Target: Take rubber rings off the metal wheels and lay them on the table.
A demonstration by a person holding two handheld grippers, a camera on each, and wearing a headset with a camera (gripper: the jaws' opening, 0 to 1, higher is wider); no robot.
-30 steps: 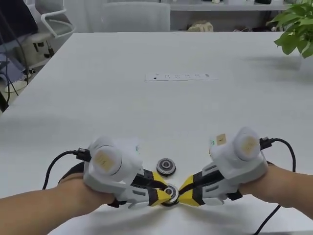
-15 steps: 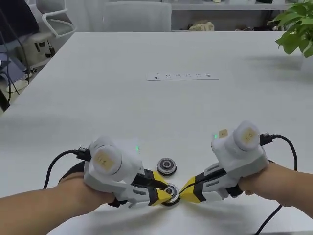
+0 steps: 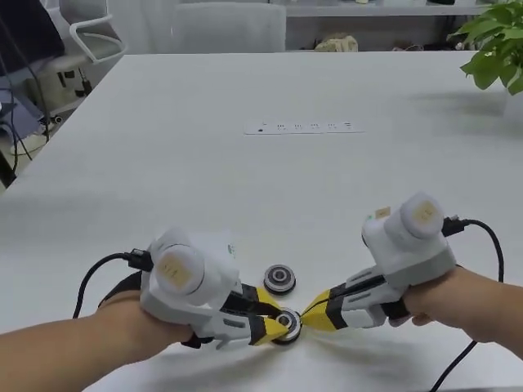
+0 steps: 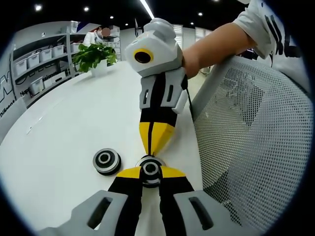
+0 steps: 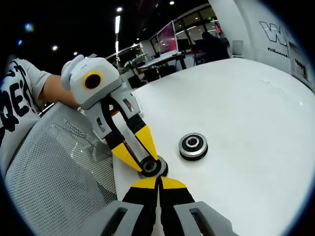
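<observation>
A metal wheel (image 3: 286, 322) with a black rubber ring lies near the table's front edge, and my left gripper (image 3: 276, 323) is shut on it from the left. In the left gripper view this wheel (image 4: 150, 170) sits between my yellow fingertips (image 4: 129, 172). My right gripper (image 3: 308, 315) comes in from the right with its jaws shut, tips touching the wheel's rim (image 5: 152, 166). Whether those tips (image 5: 158, 180) pinch the rubber ring is too small to tell. A second wheel (image 3: 279, 278) with its ring lies free just behind, also seen as a dark disc (image 4: 107, 162) (image 5: 193, 146).
The white table (image 3: 294, 188) stretches far ahead, with a flush socket strip (image 3: 298, 127) at mid-table. A potted plant (image 3: 494, 45) stands at the back right. A mesh chair back (image 4: 251, 137) is close behind the front edge. Cables trail from both grippers.
The right gripper's jaws have closed together at the wheel's rim, and its body has swung up and to the right. The left gripper and both wheels have stayed put.
</observation>
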